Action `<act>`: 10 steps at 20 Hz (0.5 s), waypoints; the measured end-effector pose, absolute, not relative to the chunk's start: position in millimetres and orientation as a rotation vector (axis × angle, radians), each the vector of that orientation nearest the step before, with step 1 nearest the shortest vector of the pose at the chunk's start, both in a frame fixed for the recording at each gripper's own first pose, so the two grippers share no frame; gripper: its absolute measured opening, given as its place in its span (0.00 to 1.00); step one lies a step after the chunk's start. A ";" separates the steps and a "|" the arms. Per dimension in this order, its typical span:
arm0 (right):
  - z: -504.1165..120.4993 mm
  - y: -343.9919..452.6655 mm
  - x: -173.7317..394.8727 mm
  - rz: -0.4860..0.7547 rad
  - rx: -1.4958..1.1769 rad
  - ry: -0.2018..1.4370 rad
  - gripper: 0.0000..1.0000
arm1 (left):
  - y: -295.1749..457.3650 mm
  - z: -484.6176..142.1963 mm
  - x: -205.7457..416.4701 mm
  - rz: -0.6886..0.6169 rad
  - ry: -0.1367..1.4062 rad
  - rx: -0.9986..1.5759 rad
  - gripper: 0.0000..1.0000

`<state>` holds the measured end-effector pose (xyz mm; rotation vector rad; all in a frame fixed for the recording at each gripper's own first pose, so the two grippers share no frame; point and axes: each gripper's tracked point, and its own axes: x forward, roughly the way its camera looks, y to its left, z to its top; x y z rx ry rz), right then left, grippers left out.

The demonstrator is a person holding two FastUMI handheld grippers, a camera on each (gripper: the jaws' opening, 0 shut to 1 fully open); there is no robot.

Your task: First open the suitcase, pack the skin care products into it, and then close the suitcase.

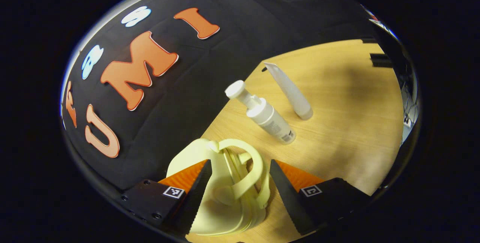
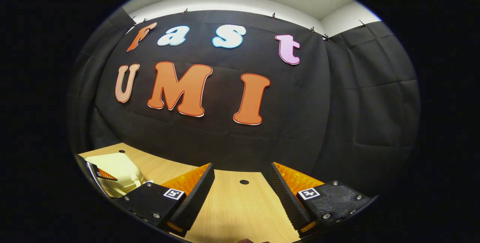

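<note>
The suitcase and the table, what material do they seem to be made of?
The suitcase looks like hard molded plastic, pale yellow and smooth: its handle and ribs have rounded, cast shapes with a soft sheen. The table looks like wood or wood-pattern laminate, matte, with fine grain lines.

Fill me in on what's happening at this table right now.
The left tongs are open around the handle of the small pale yellow plastic suitcase, which stands on the wooden table and looks closed. A white pump bottle and a white squeeze tube lie on the table beyond it, not yet packed. The right tongs hang open over the table, holding nothing.
</note>
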<state>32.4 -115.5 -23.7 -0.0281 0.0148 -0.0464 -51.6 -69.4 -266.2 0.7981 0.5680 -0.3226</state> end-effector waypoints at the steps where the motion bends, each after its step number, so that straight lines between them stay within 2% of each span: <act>1: -24.1 -117.6 32.4 -0.049 -0.025 0.014 0.95 | -67.8 -270.8 -51.3 -0.330 0.577 0.833 0.90; 4: -27.1 -122.6 32.7 -0.051 -0.013 0.015 0.95 | -67.4 -272.3 -50.9 -0.341 0.567 0.934 0.90; 5: -28.0 -122.5 33.2 -0.047 -0.008 0.014 0.95 | -65.4 -275.4 -48.9 -0.342 0.574 0.963 0.81; 8: -31.9 -125.1 35.5 -0.045 0.004 0.014 0.95 | -58.1 -281.3 -47.5 -0.322 0.585 1.056 0.79; 9: -32.7 -125.4 35.6 -0.042 0.008 0.013 0.95 | -56.5 -281.7 -45.5 -0.314 0.587 1.080 0.66; 10: -33.7 -125.9 35.1 -0.038 0.012 0.012 0.95 | -55.5 -286.1 -44.7 -0.307 0.599 1.093 0.62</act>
